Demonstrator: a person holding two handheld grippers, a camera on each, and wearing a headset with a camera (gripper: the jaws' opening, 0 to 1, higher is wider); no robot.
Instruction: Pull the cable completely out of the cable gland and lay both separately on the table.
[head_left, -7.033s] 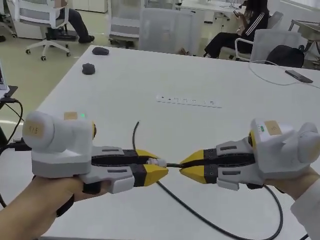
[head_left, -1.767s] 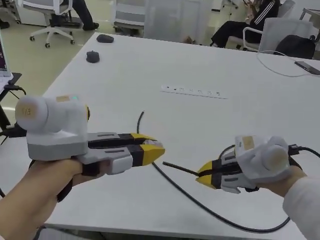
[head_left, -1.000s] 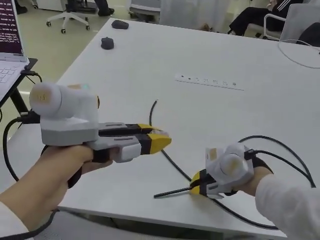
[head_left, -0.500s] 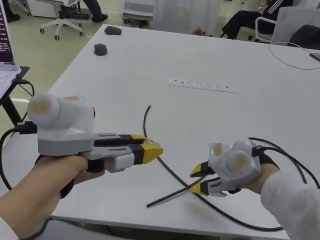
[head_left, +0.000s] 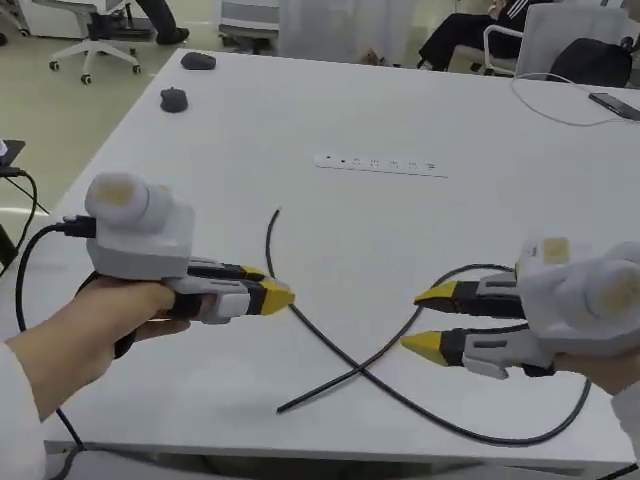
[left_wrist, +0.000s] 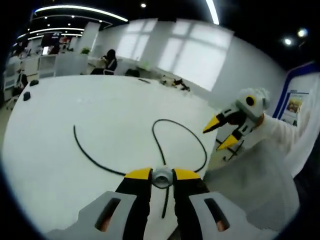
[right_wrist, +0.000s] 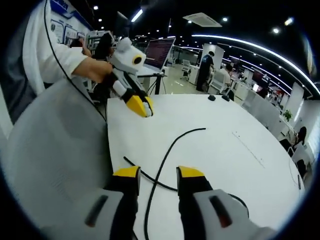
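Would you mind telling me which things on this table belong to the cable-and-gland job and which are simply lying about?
Part of the job:
cable, lying loose on the table
cable gland, clamped in the left tool
right tool, open and holding nothing

Just lying about:
white strip
near mouse
far mouse
phone

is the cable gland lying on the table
No, the cable gland is clamped between the jaws of the left hand-held gripper.
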